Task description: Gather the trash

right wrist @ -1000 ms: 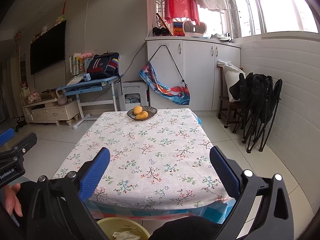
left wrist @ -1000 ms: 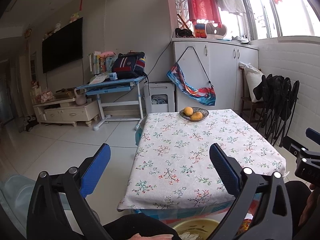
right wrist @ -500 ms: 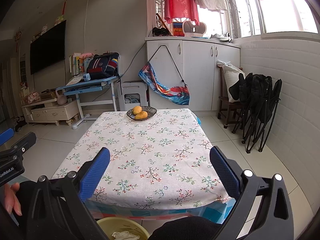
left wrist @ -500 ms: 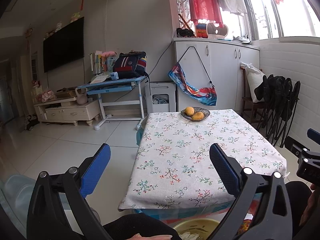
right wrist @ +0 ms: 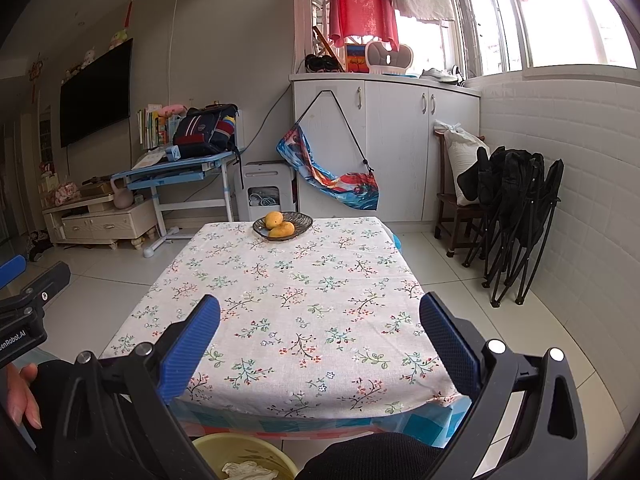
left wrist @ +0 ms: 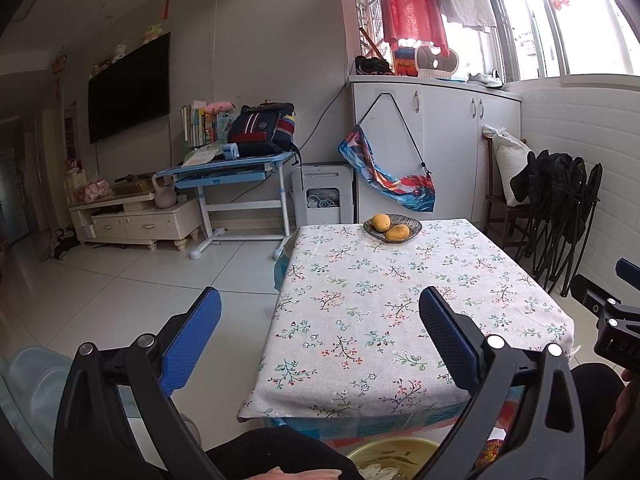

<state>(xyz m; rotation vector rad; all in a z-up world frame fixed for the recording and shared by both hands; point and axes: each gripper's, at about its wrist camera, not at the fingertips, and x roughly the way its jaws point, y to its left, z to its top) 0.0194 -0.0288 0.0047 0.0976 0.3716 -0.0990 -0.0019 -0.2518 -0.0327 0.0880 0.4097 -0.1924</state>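
The left gripper was spread wide, its blue pads well apart with nothing between them, held above the near edge of the table. The right gripper was likewise wide apart and held nothing, also over the near edge. Below the table's near side, close to the person's knees, sat a yellow bin with what looked like crumpled white paper inside, though only part of it showed. The table wore a flowered cloth, and at its far end stood a dark dish with two mangoes. Beyond were a white cabinet, a blue desk to the left, and folded black chairs against the right wall.
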